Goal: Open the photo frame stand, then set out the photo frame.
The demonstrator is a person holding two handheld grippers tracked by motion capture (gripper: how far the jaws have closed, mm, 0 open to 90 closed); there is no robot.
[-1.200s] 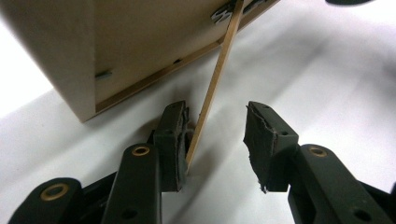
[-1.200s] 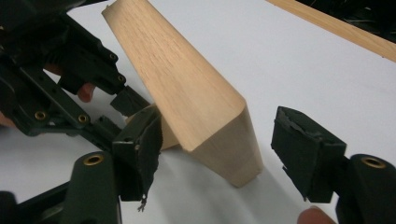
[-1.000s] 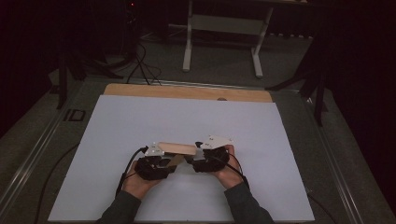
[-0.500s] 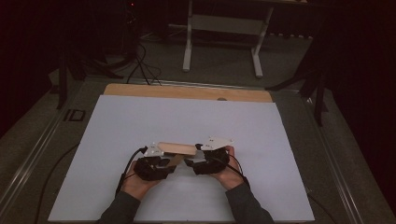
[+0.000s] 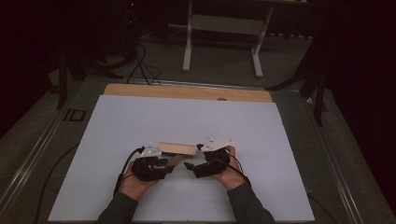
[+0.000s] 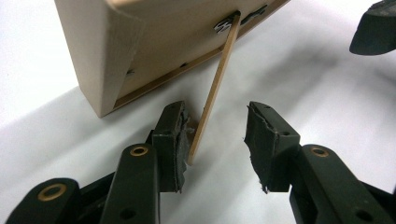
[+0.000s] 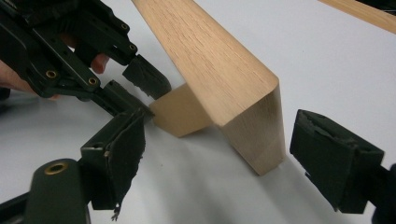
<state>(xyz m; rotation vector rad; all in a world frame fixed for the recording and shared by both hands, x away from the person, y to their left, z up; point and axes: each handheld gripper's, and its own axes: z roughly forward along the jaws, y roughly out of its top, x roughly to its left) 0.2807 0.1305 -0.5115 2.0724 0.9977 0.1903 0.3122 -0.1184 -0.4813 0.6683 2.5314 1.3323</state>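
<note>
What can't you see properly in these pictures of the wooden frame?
- Wooden frame, high view: too small, and the two grippers cover its ends.
- Frame's front face: turned away in the left gripper view; the picture's top edge cuts the frame off.
- Thin back stand, left gripper view: whether the left gripper presses it is unclear.
- Frame's far end, right gripper view: cut off by the top edge.

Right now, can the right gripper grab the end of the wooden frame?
Probably yes. The right gripper has just been opening, its jaws stand on either side of the wooden frame's end, and nothing lies between.
</note>
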